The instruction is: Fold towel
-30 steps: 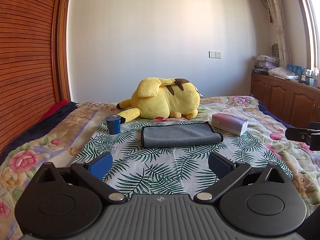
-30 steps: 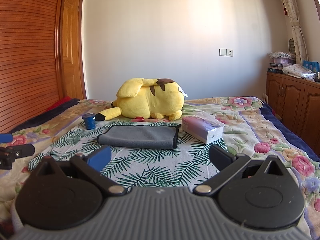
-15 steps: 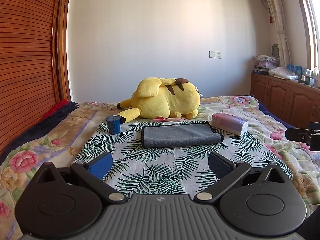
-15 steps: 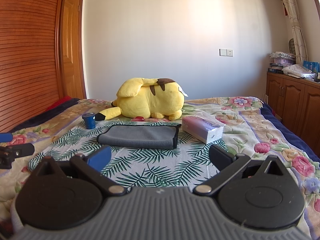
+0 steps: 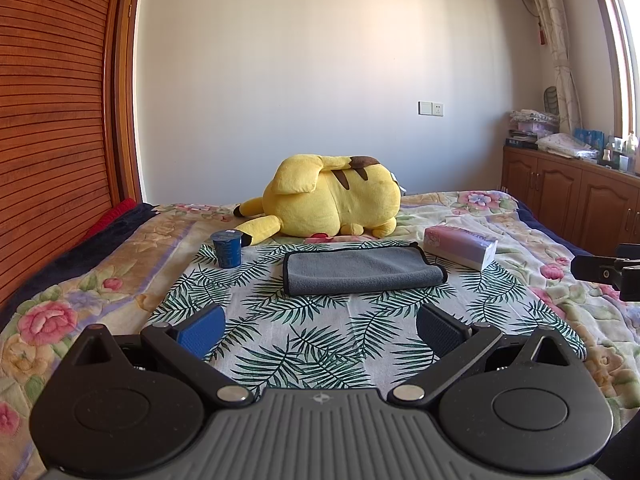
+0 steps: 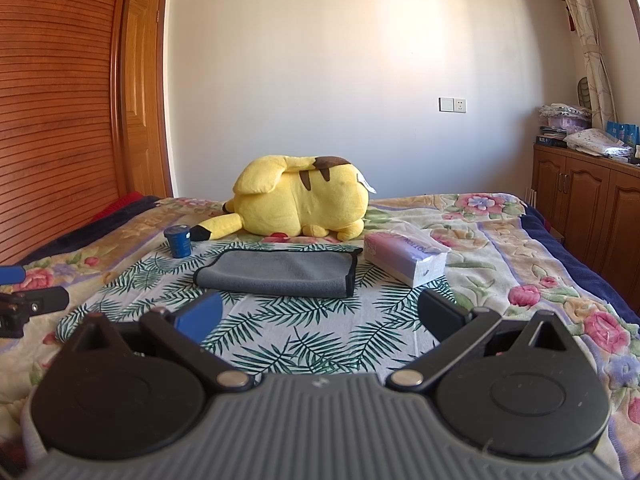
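Note:
A grey towel [image 5: 360, 268] with a dark hem lies folded flat on the palm-leaf cloth [image 5: 312, 344] on the bed; the right wrist view shows the same towel [image 6: 276, 272]. My left gripper [image 5: 320, 324] hovers over the cloth, short of the towel, open with nothing between its fingers. My right gripper [image 6: 318, 312] is likewise open and empty, short of the towel's near edge. Each view catches the other gripper's tip at its side edge.
A yellow plush toy [image 5: 332, 200] lies behind the towel. A blue cup [image 5: 227, 248] stands left of it and a tissue pack [image 5: 460, 246] lies right of it. A slatted wooden wall [image 5: 52, 120] runs along the left; wooden cabinets [image 5: 568, 200] stand at the right.

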A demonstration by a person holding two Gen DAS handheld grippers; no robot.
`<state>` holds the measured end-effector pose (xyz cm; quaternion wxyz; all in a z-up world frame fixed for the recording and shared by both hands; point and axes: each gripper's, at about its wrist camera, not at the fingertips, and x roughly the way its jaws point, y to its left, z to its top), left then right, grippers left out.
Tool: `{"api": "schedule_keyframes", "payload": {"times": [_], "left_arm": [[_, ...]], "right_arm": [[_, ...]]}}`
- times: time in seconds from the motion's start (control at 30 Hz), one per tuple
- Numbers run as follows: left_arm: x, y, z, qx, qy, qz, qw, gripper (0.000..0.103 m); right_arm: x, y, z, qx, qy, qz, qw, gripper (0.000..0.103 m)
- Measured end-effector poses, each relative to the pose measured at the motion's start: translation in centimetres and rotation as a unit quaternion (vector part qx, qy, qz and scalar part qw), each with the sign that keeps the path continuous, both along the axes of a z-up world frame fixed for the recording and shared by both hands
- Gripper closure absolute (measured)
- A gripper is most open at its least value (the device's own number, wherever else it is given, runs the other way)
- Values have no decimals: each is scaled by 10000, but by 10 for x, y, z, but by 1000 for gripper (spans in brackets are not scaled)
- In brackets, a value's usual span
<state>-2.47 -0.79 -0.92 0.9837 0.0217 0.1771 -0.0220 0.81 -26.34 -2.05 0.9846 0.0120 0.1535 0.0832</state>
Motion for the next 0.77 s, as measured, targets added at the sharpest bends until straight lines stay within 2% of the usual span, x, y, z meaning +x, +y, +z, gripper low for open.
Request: {"api": "schedule_keyframes", "payload": {"times": [0.77], "left_arm": [[0, -1, -1, 27, 11, 6, 10000, 16]], "right_arm": [[0, 0, 0, -5, -1, 0, 10000, 0]]}}
